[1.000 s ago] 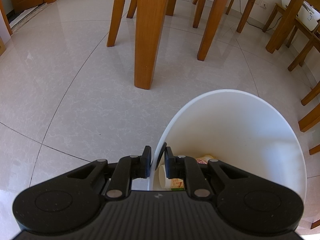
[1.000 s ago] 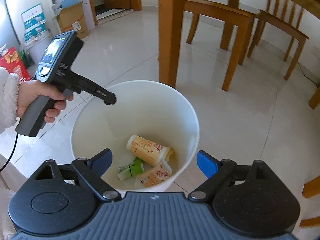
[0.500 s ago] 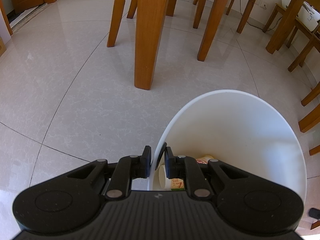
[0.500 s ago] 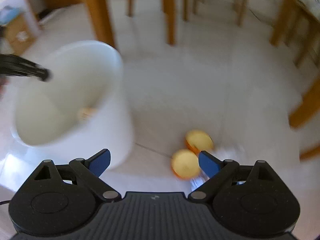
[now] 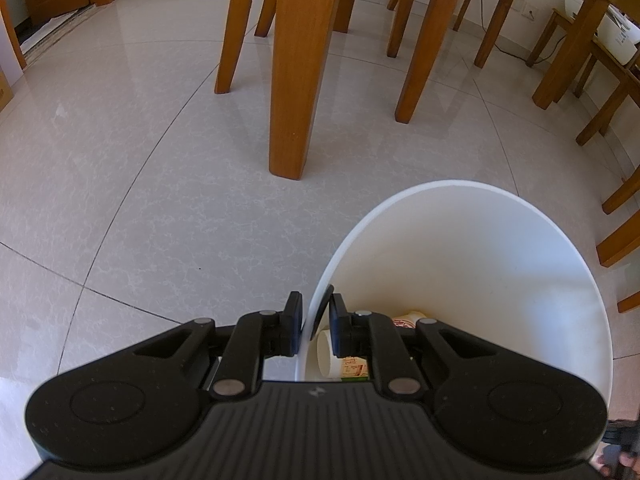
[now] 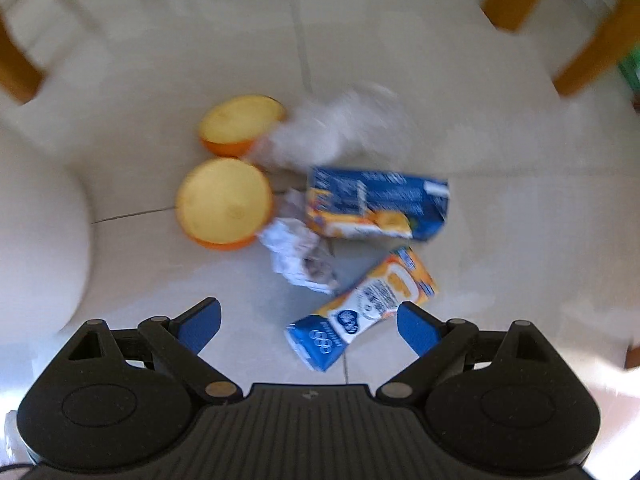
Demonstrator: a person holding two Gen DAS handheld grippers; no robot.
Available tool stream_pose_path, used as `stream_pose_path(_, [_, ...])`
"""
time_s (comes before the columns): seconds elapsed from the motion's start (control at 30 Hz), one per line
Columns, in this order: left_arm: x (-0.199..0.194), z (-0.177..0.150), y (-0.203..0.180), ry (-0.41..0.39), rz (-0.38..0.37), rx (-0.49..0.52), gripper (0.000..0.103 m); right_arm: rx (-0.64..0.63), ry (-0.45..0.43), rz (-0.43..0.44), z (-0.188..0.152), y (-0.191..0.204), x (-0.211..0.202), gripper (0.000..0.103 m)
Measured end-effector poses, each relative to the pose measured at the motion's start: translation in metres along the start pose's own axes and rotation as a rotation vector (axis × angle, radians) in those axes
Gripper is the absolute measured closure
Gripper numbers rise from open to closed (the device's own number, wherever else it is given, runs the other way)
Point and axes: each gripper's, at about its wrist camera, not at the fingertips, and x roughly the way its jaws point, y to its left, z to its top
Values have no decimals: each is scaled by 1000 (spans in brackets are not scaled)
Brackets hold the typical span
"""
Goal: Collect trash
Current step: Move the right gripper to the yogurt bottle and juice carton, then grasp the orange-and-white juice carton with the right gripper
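Some cups (image 5: 334, 360) already lie in the bin (image 5: 480, 216) pinched by the left gripper (image 5: 313, 326), while cartons (image 6: 362, 312), paper and orange halves (image 6: 224, 204) at frame centre await the wide-open right gripper (image 6: 308, 322).

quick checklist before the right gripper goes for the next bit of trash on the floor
1. Right gripper open and empty: ok.
2. Target in line: small juice carton lies on the floor between the fingertips: ok.
3. Crumpled paper clear of the carton: cannot tell, the picture is blurred.
4. White bin steadied: ok, left gripper is shut on its rim.
5. Room in the bin: ok, only a few cups at the bottom.
6. Other trash waiting: two orange halves, large carton.
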Motion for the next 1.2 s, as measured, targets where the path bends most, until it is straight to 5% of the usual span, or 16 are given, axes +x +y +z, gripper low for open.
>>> stream_pose_path(0.27, [1, 1, 1, 0, 0, -10, 91, 191, 22, -66, 0, -24, 51, 6])
stream_pose_path(0.63, [2, 1, 0, -1, 0, -11, 91, 193, 27, -116, -26, -45, 58, 7])
stream_pose_path(0.9, [2, 1, 1, -1, 1, -12, 91, 212, 7, -44, -23, -53, 64, 29])
stream_pose_path(1.07, [2, 1, 1, -1, 1, -13, 91, 250, -2, -13, -20, -48, 70, 53])
stream_pose_path(1.2, [2, 1, 1, -1, 1, -14, 91, 236, -4, -19, -23, -38, 70, 60])
